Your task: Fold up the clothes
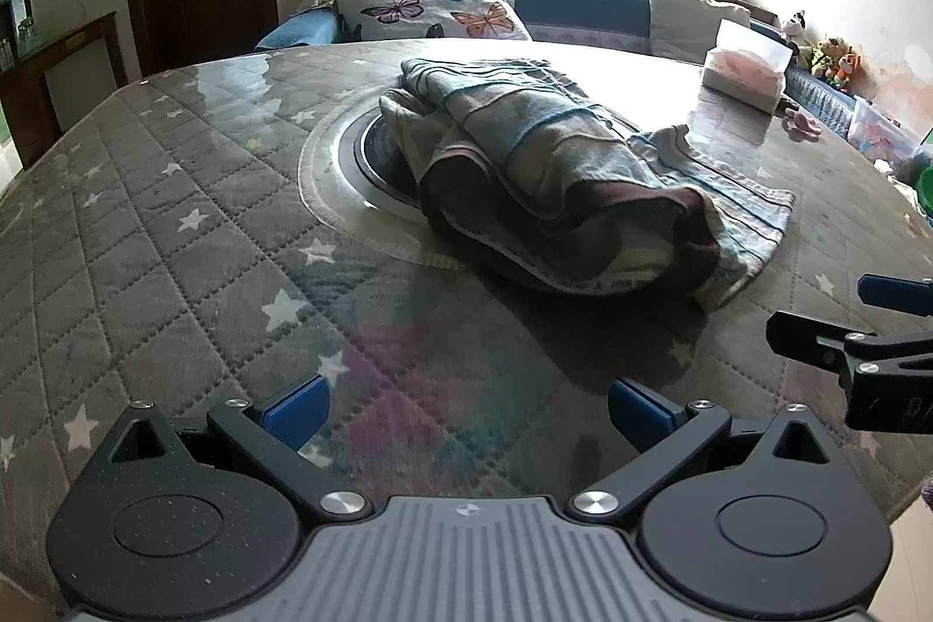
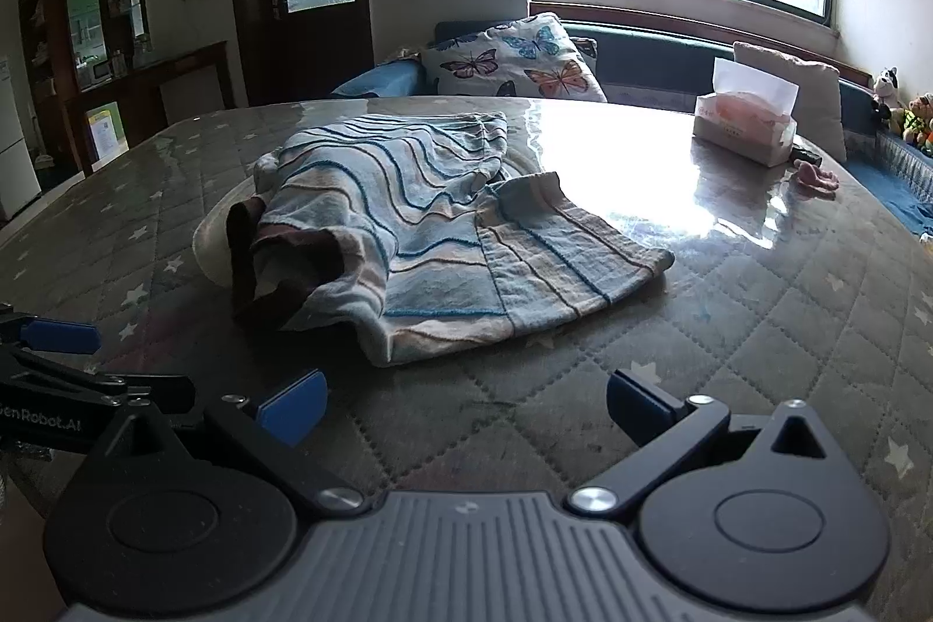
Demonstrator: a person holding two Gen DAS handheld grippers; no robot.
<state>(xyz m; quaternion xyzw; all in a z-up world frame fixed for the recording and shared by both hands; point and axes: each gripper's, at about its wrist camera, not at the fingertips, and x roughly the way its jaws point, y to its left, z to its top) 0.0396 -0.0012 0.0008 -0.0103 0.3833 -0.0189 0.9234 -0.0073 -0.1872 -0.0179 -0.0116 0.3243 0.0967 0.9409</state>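
A blue and beige striped garment (image 1: pixel 554 167) with brown trim lies loosely bunched on the round table, partly over a round inset in the table's middle (image 1: pixel 373 150). It also shows in the right wrist view (image 2: pixel 431 237). My left gripper (image 1: pixel 466 412) is open and empty, above the table in front of the garment. My right gripper (image 2: pixel 466 406) is open and empty, near the garment's front edge. The right gripper's fingers (image 1: pixel 892 295) show at the right edge of the left wrist view; the left gripper's fingers (image 2: pixel 58 336) show at the left of the right wrist view.
The table has a quilted grey star-pattern cover (image 1: pixel 175 225) under clear film. A tissue box (image 2: pixel 746 120) and a small pink object (image 2: pixel 816 179) sit at the far right. A sofa with a butterfly pillow (image 2: pixel 513 56) stands behind the table under the window.
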